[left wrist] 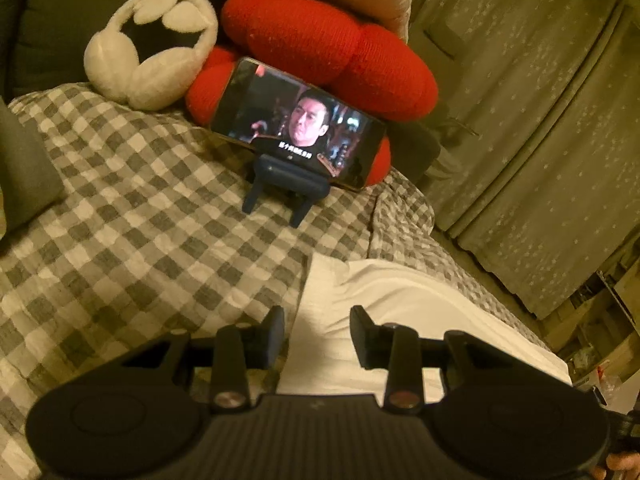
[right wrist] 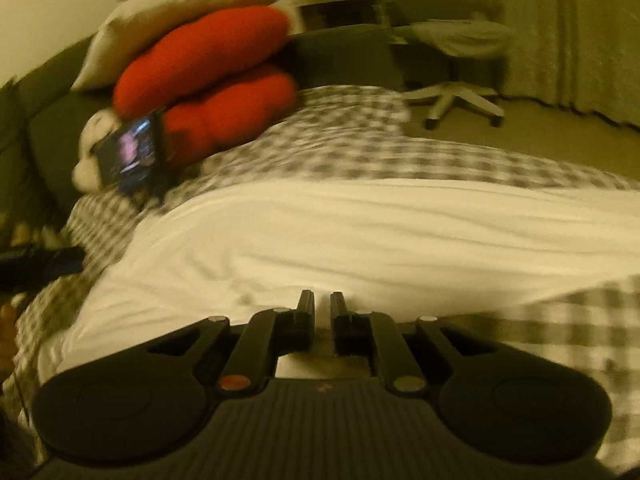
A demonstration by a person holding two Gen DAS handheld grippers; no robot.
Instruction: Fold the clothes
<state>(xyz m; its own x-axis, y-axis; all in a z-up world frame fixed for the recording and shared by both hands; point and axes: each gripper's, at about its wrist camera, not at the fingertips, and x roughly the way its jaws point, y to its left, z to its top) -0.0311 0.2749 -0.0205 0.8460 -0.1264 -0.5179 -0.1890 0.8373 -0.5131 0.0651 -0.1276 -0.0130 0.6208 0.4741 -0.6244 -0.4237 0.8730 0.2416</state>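
A white garment (left wrist: 420, 312) lies spread on a grey-and-white checked bedspread (left wrist: 140, 220). My left gripper (left wrist: 318, 320) hovers at the garment's left edge, jaws apart; the edge runs through the gap and neither pad presses on it. In the right wrist view the white garment (right wrist: 360, 232) stretches wide across the bedspread (right wrist: 440, 160). My right gripper (right wrist: 322, 303) sits at its near edge, with only a narrow slit between the fingers. That view is blurred, so I cannot tell whether cloth is pinched there.
A phone (left wrist: 296, 124) playing a video leans on a dark stand (left wrist: 288, 188) against a red cushion (left wrist: 320, 40), beside a white plush (left wrist: 148, 48). Curtains (left wrist: 540, 120) hang to the right of the bed. An office chair's base (right wrist: 460, 100) stands on the floor beyond.
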